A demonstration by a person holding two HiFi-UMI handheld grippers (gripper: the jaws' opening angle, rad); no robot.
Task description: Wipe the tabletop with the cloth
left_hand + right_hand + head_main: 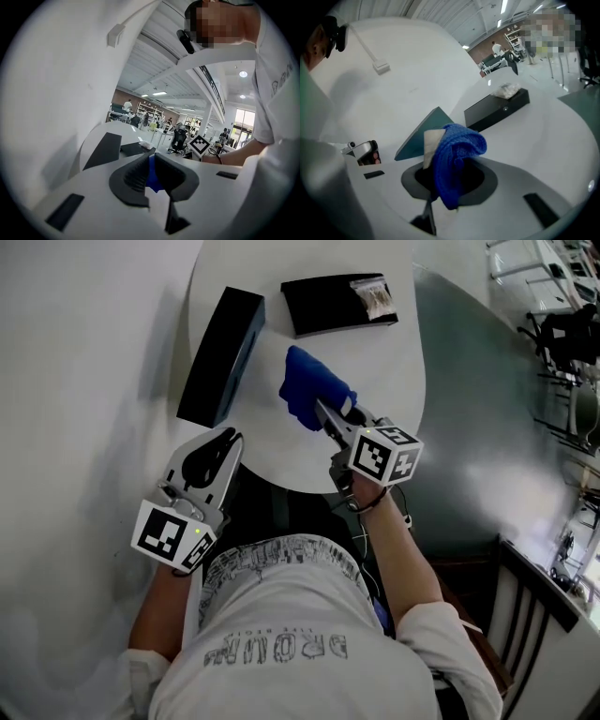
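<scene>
Right gripper (450, 174) is clamped on the cloth (457, 149). It's a bright blue, knit-looking rag, all bunched up and flopping over the jaws, with a pale tag (431, 146) sticking out on one side. From the head view the cloth sits right at the jaw tips, over the white round tabletop (396, 362) near its front edge. Can't tell if it's touching the surface. Left gripper (225, 442) hangs off the table edge, jaws pretty much together, nothing in them. Two black boxes (221, 356) lie further back.
</scene>
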